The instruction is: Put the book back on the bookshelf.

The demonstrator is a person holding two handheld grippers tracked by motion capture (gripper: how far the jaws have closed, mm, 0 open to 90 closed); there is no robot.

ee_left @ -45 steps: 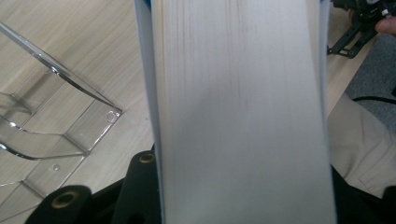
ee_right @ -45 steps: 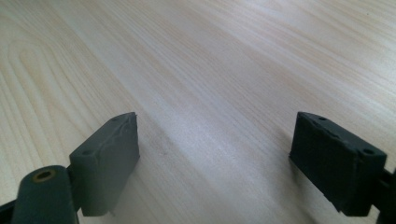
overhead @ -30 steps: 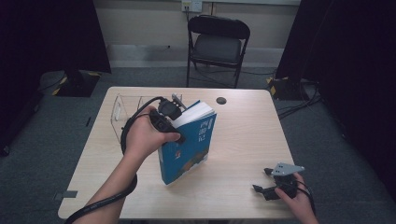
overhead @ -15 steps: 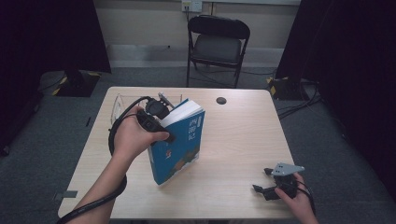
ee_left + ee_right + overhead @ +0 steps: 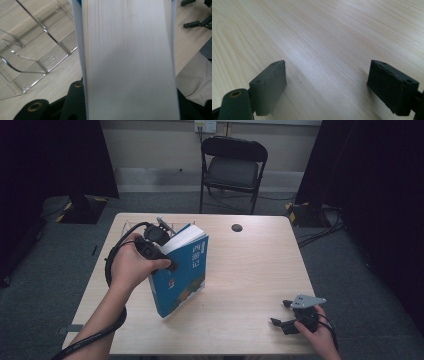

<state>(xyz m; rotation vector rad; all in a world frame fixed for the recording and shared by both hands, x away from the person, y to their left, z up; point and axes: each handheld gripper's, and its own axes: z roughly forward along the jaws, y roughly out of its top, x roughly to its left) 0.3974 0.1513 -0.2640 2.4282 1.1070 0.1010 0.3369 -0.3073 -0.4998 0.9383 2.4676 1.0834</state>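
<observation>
A thick blue book [image 5: 185,270] stands on a lower corner on the wooden table [image 5: 250,265], leaning to the left. My left gripper [image 5: 167,245] is shut on its upper part, a jaw on either cover. In the left gripper view the book's pale page edge [image 5: 127,57] runs up between the jaws of that gripper [image 5: 127,90]. My right gripper [image 5: 279,312] rests near the table's front right corner, open. Bare wood lies between its pads in the right gripper view, where the gripper [image 5: 327,82] sits low over the table.
A clear acrylic rack [image 5: 131,227] stands at the table's back left, just behind the book, and its dividers [image 5: 32,50] lie to the left of the book. A small black disc [image 5: 236,227] is near the far edge. A folding chair [image 5: 232,170] stands beyond the table.
My left hand has carried the book leftward toward the clear rack, and the book now leans further to the left. The right gripper has stayed where it was.
</observation>
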